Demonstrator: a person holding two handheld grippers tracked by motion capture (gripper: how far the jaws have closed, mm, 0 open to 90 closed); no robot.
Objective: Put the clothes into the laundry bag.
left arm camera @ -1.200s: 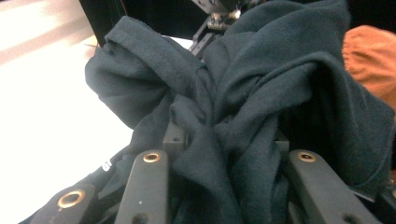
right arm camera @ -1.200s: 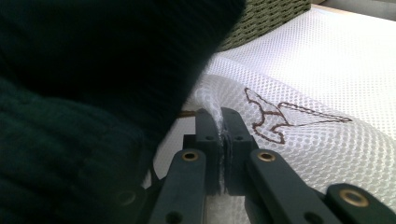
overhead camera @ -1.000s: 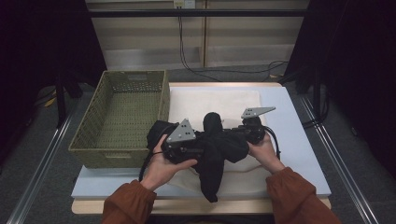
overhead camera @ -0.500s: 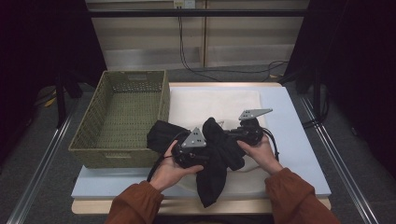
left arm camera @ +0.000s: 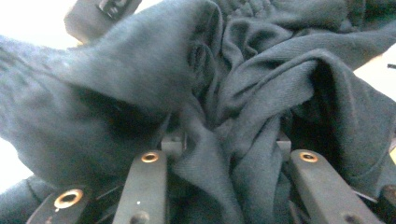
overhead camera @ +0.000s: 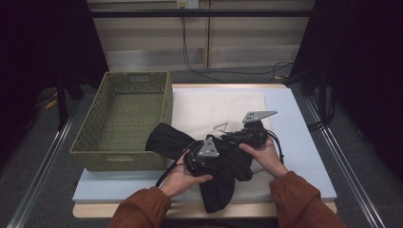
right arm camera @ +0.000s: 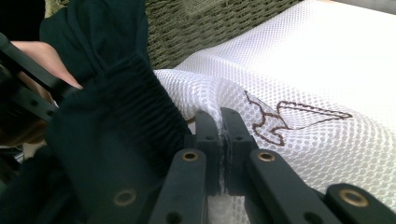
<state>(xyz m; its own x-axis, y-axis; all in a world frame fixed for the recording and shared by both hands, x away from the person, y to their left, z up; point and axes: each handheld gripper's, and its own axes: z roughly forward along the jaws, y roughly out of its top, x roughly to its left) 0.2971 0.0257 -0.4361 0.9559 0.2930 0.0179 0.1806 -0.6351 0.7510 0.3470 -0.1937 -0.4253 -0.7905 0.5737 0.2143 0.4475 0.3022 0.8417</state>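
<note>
A dark piece of clothing (overhead camera: 223,171) lies bunched up near the front of the table, on top of a white mesh bag (overhead camera: 216,107). One part of it hangs over the front edge of the table, and another part spreads out toward the basket.

The left gripper (overhead camera: 202,159) is pushed right into the dark cloth. In the left gripper view, the cloth (left arm camera: 224,93) is bunched between the two black jaws, which stand wide apart, so it does not look pinched tight.

The right gripper (overhead camera: 237,137) sits just beside it, a bit farther back. In the right gripper view, its jaws are pressed close together on a fold of the white mesh bag (right arm camera: 299,79). The bag has a small brown stitched picture on it (right arm camera: 299,116).

A green woven basket (overhead camera: 95,142) stands to the left, touching the dark cloth at one corner. Under the bag is a pale blue mat (overhead camera: 304,123). The person's orange sleeves (overhead camera: 304,202) come in from the bottom.
</note>
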